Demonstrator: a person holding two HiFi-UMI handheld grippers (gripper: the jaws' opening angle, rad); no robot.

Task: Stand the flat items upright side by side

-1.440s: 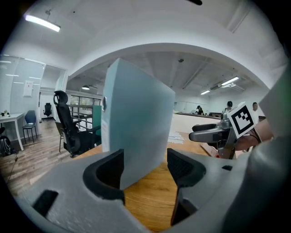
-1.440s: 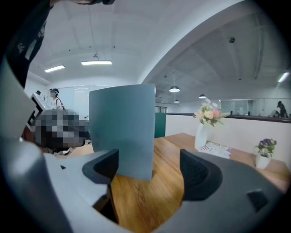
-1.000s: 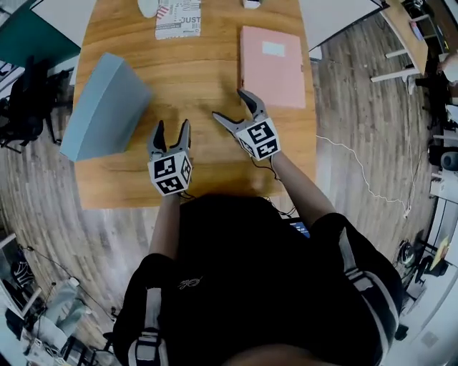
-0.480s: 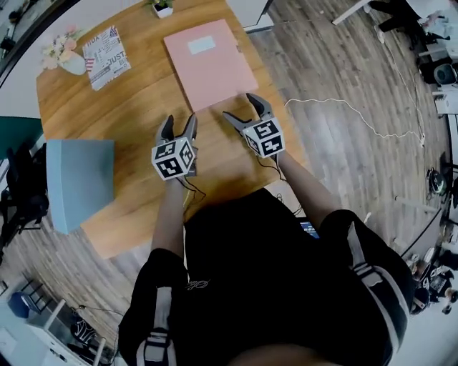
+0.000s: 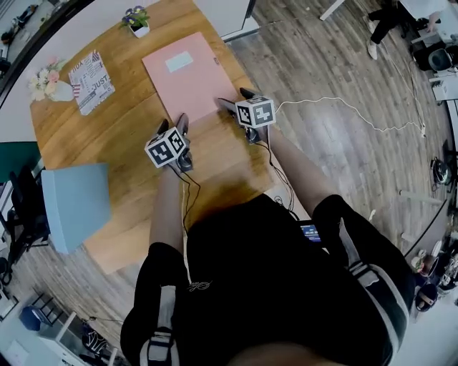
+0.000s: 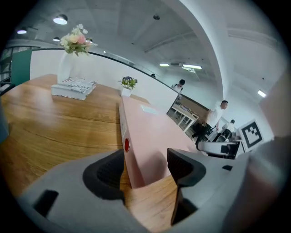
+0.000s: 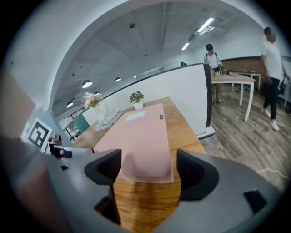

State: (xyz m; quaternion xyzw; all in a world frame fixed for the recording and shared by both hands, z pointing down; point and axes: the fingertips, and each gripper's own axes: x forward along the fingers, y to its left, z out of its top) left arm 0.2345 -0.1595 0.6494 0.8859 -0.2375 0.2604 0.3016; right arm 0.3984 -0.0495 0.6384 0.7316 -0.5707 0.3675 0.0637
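A pink folder (image 5: 187,82) lies flat on the wooden table (image 5: 129,129). A blue folder (image 5: 75,204) lies flat at the table's left end, overhanging its edge. My left gripper (image 5: 174,123) is open at the pink folder's near left corner. In the left gripper view that corner of the pink folder (image 6: 145,141) reaches in between the jaws of the left gripper (image 6: 146,170), with a gap on the right side. My right gripper (image 5: 235,99) stands open at the folder's near right edge. In the right gripper view the pink folder (image 7: 141,141) ends just ahead of the right gripper (image 7: 148,170).
A printed book (image 5: 91,71), a vase of flowers (image 5: 46,86) and a small potted plant (image 5: 137,19) stand at the table's far side. A white cable (image 5: 336,107) runs over the floor to the right. People stand in the room behind (image 7: 273,59).
Both grippers have moved forward across the table to the pink folder's near edge. The right gripper has rolled so that its cube faces up. The head view has swung.
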